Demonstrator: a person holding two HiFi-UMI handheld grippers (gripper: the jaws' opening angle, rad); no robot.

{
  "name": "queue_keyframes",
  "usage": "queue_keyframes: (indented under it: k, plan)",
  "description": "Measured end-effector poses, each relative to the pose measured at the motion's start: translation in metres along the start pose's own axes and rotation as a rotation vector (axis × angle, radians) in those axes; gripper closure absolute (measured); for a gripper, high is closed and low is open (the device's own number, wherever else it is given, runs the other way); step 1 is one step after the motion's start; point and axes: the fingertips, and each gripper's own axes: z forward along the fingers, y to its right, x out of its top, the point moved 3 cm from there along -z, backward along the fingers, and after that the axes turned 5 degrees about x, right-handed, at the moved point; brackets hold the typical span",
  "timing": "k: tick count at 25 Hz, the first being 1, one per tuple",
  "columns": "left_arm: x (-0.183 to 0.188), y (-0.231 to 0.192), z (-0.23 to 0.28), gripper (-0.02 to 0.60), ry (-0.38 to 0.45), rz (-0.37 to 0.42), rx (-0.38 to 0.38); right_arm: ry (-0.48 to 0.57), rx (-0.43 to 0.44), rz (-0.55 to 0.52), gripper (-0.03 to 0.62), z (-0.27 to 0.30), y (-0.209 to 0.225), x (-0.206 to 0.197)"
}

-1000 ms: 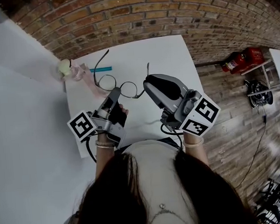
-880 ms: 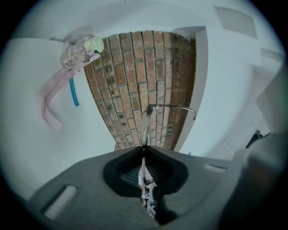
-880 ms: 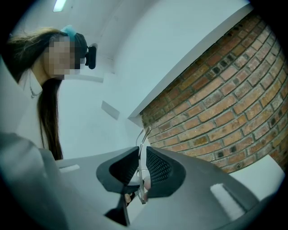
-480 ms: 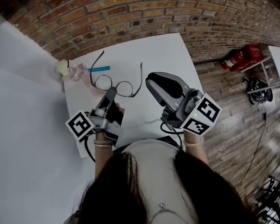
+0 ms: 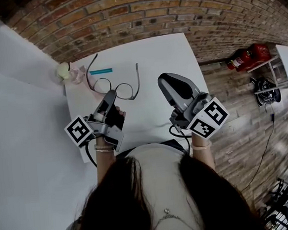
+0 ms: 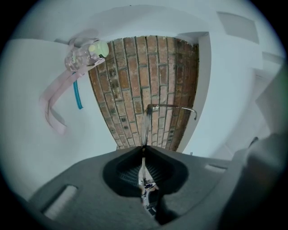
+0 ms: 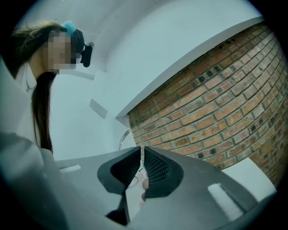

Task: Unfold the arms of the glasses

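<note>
Thin wire-rimmed glasses (image 5: 125, 91) hang just above the white table (image 5: 159, 56), both arms swung out from the front. My left gripper (image 5: 111, 94) is shut on the frame near the bridge. In the left gripper view the glasses (image 6: 145, 126) show edge-on between the jaws of my left gripper (image 6: 144, 150), with one arm (image 6: 173, 107) reaching right. My right gripper (image 5: 164, 80) hovers to the right of the glasses, apart from them, with its jaws together and nothing in them. In the right gripper view my right gripper (image 7: 140, 152) faces the brick wall, an arm tip (image 7: 123, 137) just beyond it.
A teal pen (image 5: 102, 70) and a pink piece with a pale green ball (image 5: 66, 69) lie at the table's far left corner. A brick wall (image 5: 176, 15) runs behind the table. Red items (image 5: 249, 59) sit on the floor at right.
My left gripper has carried the glasses to the left and away from me. The right gripper, close to the right arm a second ago, now stands apart from it, further right.
</note>
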Motion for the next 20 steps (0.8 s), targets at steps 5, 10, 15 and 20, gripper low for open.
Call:
queue_keyframes:
  k: [5,10,15,20]
  plan:
    - [-0.001,0.003,-0.001,0.561,-0.010,-0.012,-0.011,-0.037,-0.059,-0.024,0.570,-0.004,0.008,-0.009]
    - [-0.002,0.003,0.000,0.561,-0.015,-0.018,-0.014,-0.074,-0.112,-0.044,0.588,-0.005,0.019,-0.020]
    - [-0.002,0.003,-0.002,0.561,-0.017,-0.022,-0.018,-0.127,-0.153,-0.062,0.588,-0.005,0.025,-0.034]
    - [-0.001,0.003,-0.003,0.561,-0.018,-0.025,-0.021,-0.157,-0.186,-0.070,0.589,-0.005,0.032,-0.047]
